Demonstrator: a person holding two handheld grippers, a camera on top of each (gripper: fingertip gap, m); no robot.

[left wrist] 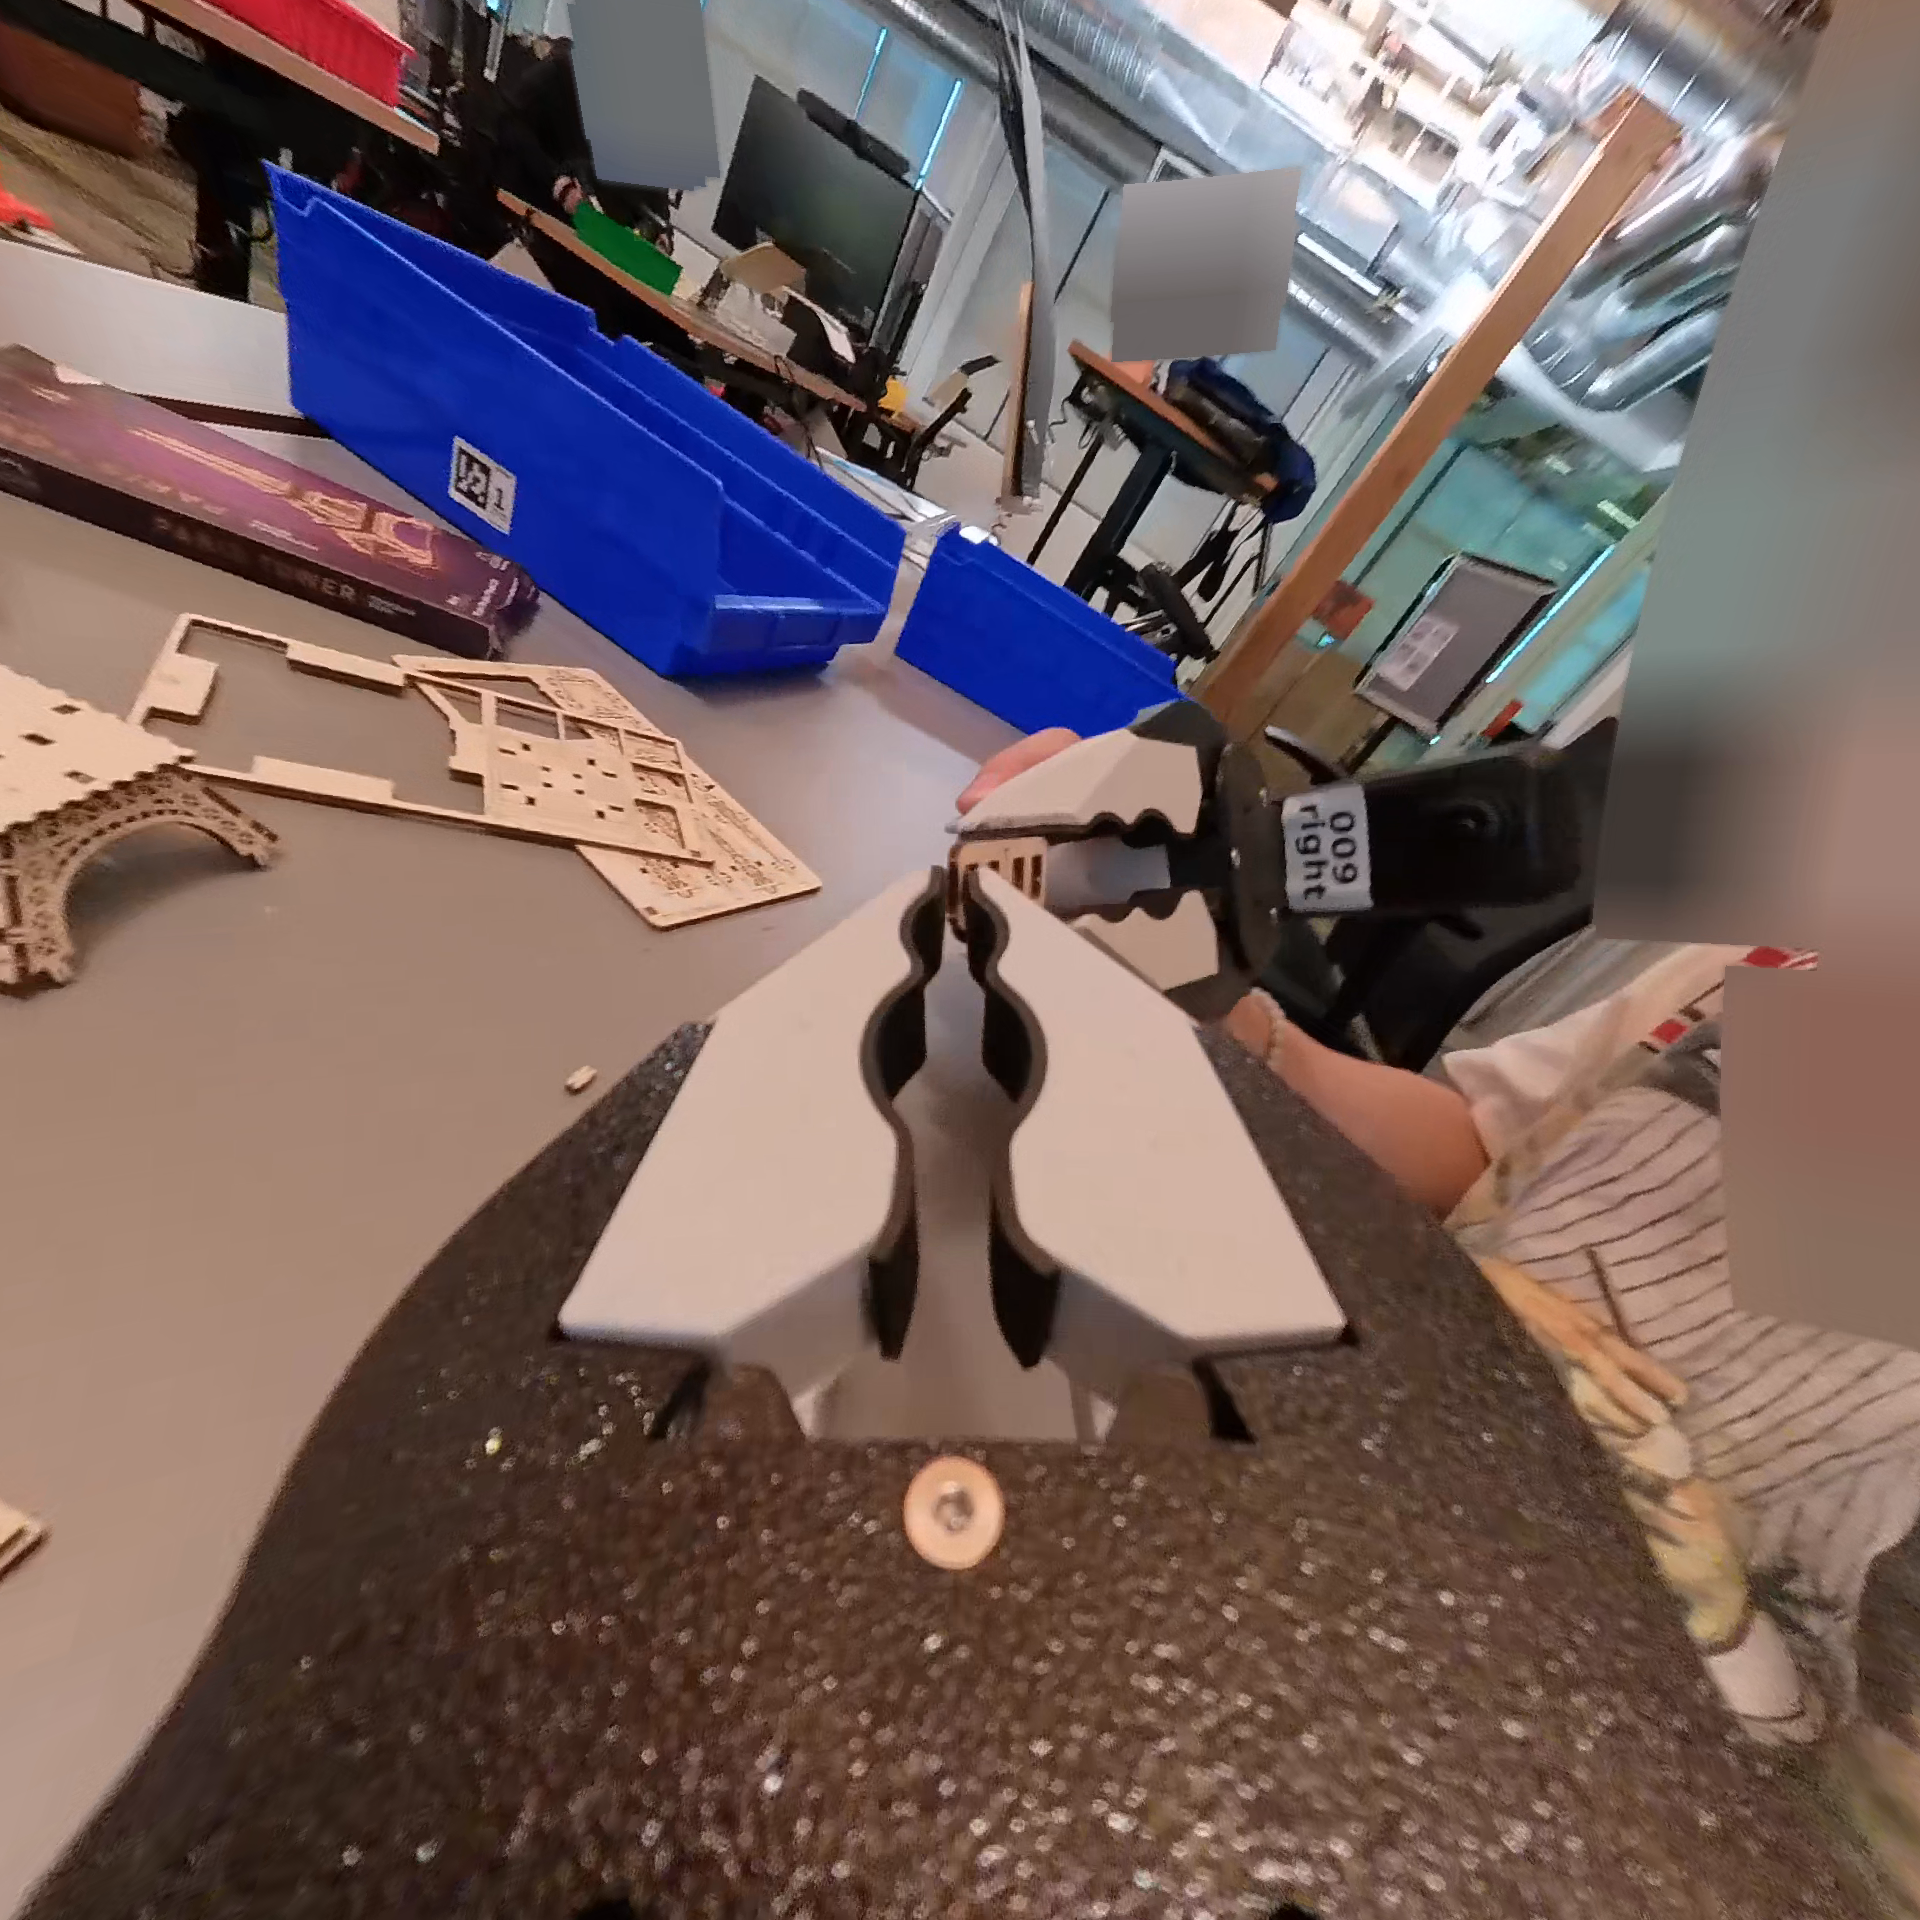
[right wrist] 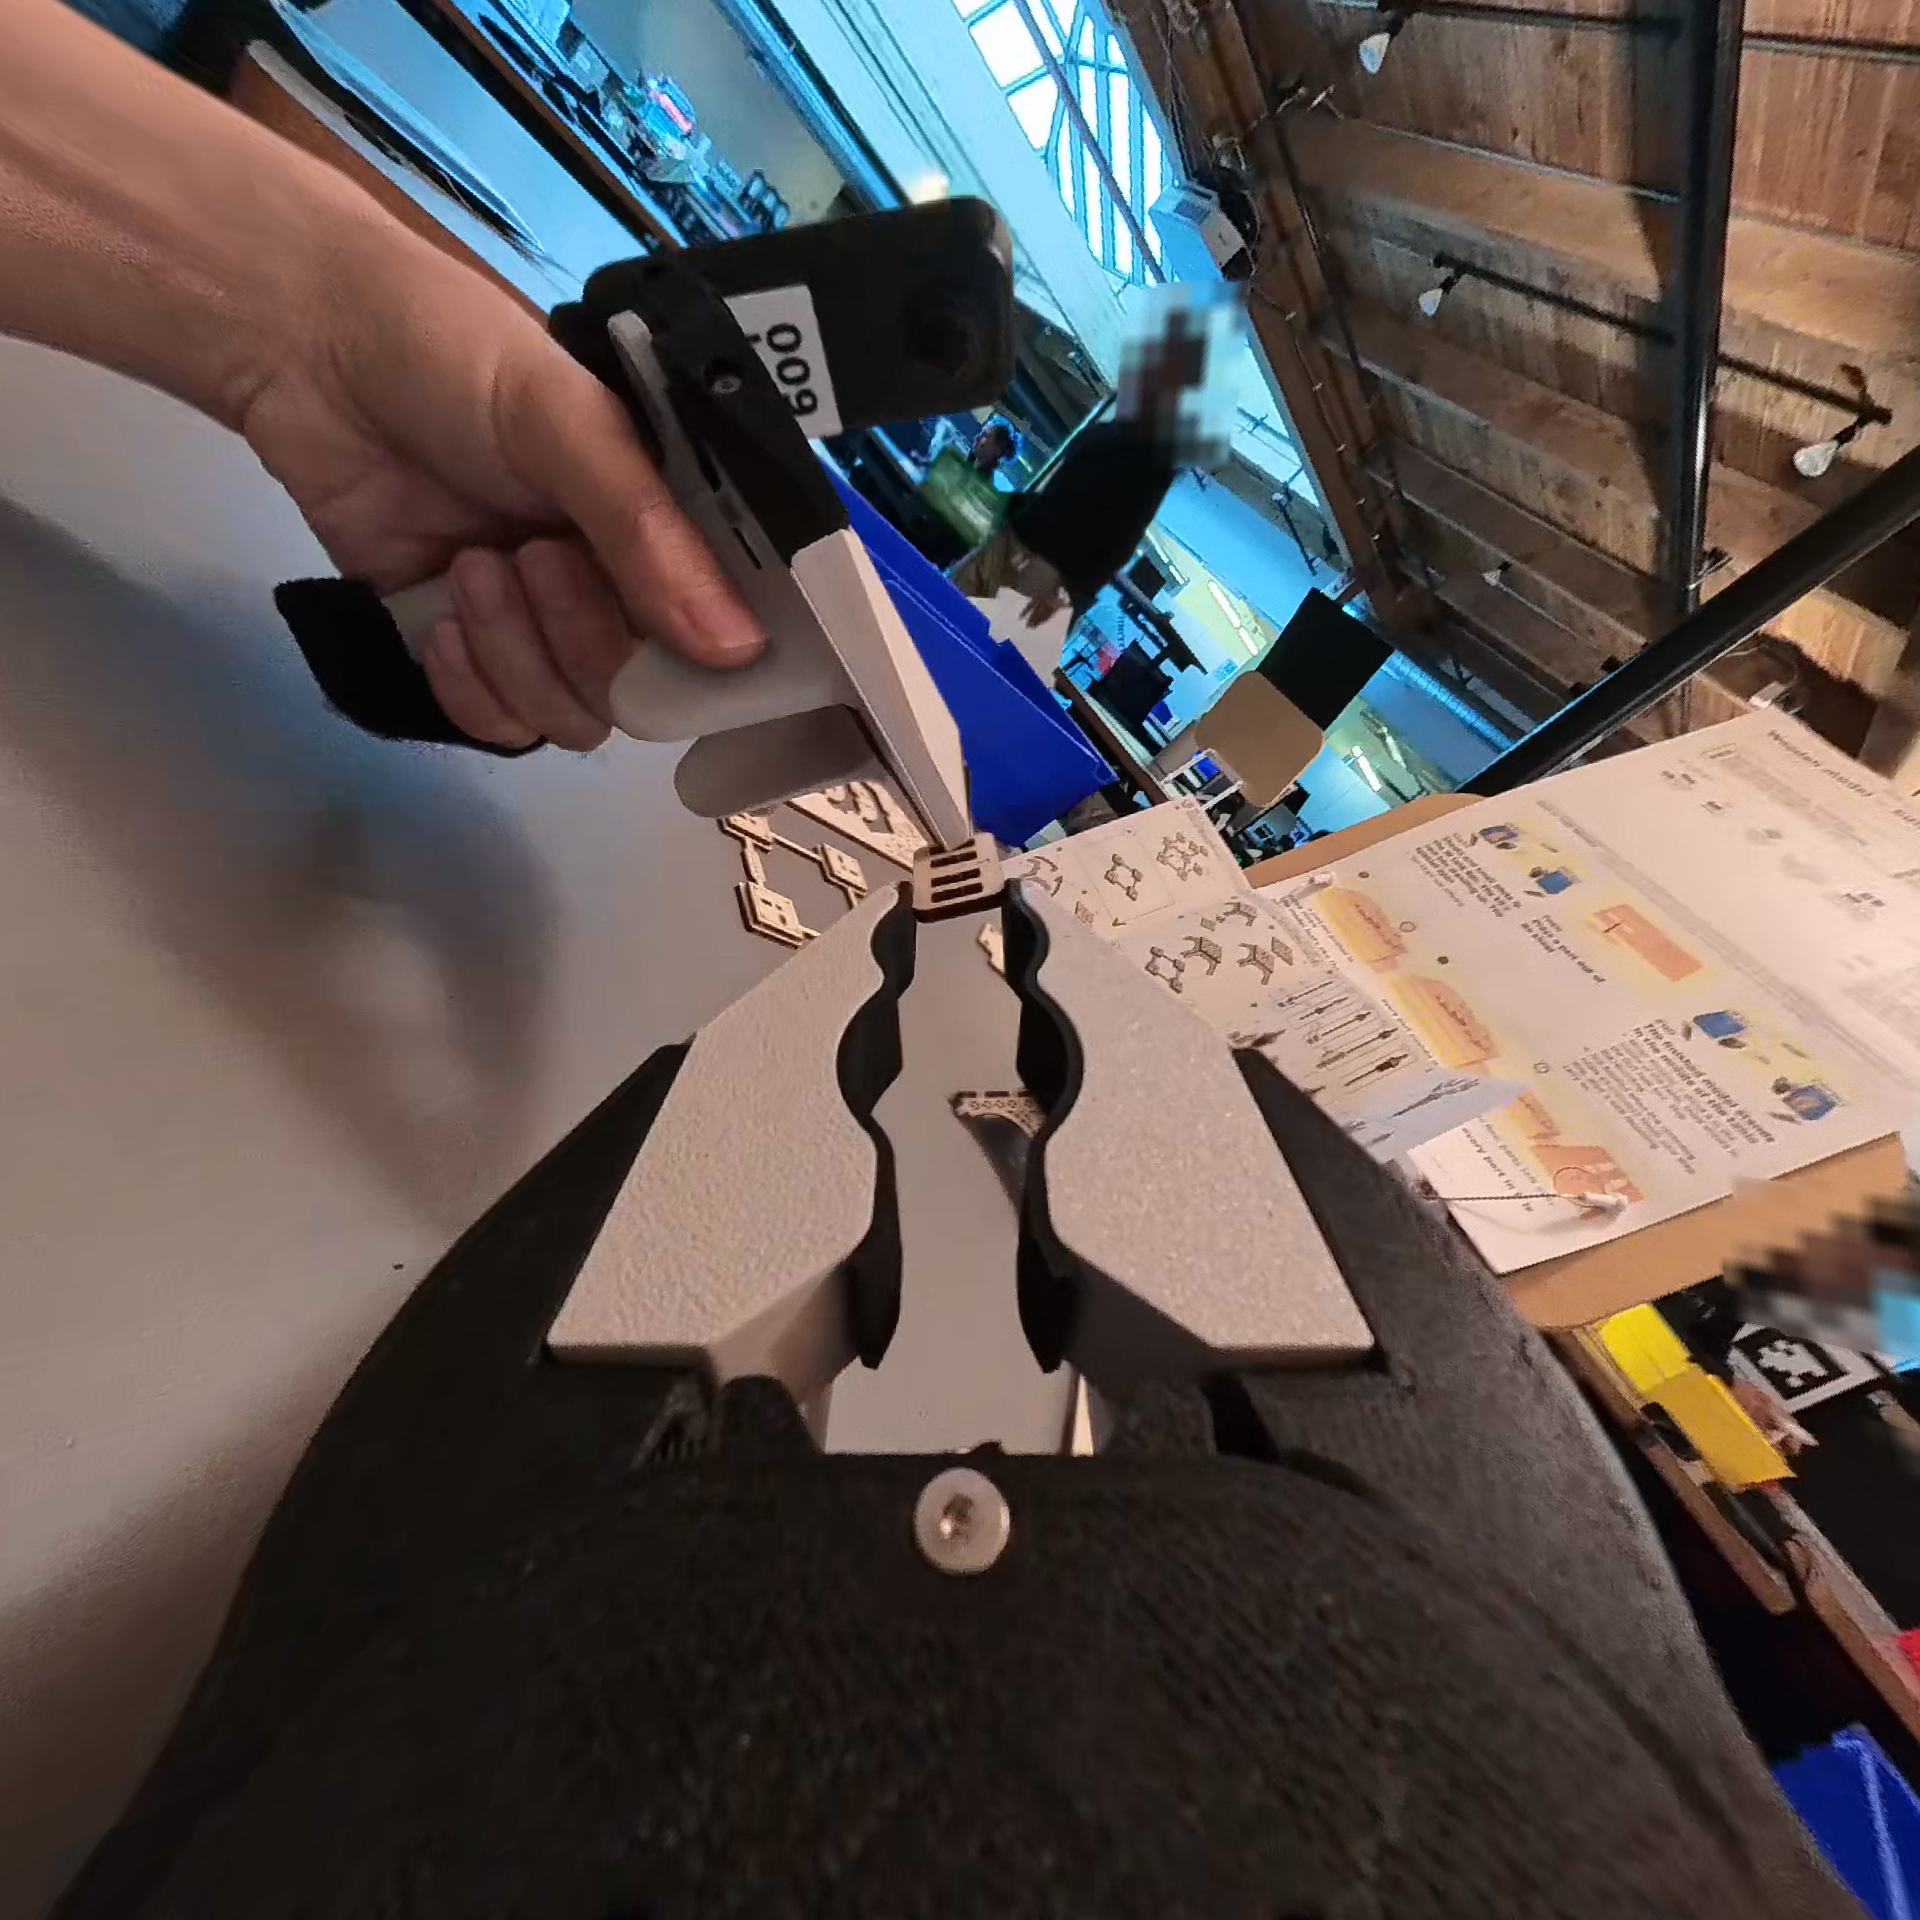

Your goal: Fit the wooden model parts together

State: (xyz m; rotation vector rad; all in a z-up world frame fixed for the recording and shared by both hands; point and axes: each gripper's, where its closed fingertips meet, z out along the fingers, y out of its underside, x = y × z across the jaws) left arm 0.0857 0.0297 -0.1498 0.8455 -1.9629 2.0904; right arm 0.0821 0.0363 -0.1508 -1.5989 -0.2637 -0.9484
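In the left wrist view my left gripper (left wrist: 958, 902) is shut on a thin wooden part (left wrist: 962, 889), seen edge-on at its fingertips. My right gripper (left wrist: 1023, 868) comes in from the right and is shut on a small slotted wooden part (left wrist: 1013, 871) that meets the thin part. In the right wrist view my right gripper (right wrist: 958, 902) pinches the slotted part (right wrist: 956, 883) across its width. The left gripper (right wrist: 948, 826) reaches down from the upper left with its tips on the part's top edge. Both are held above the grey table (left wrist: 416, 1039).
Punched wooden sheets (left wrist: 582, 769) and a lattice arch section (left wrist: 94, 821) lie on the table at left, behind them a dark box (left wrist: 260, 488) and blue bins (left wrist: 582, 457). An instruction sheet (right wrist: 1558, 987) lies on a board at right. A person's arm (left wrist: 1371, 1112) is close by. The tips of both grippers are at nearly the same place.
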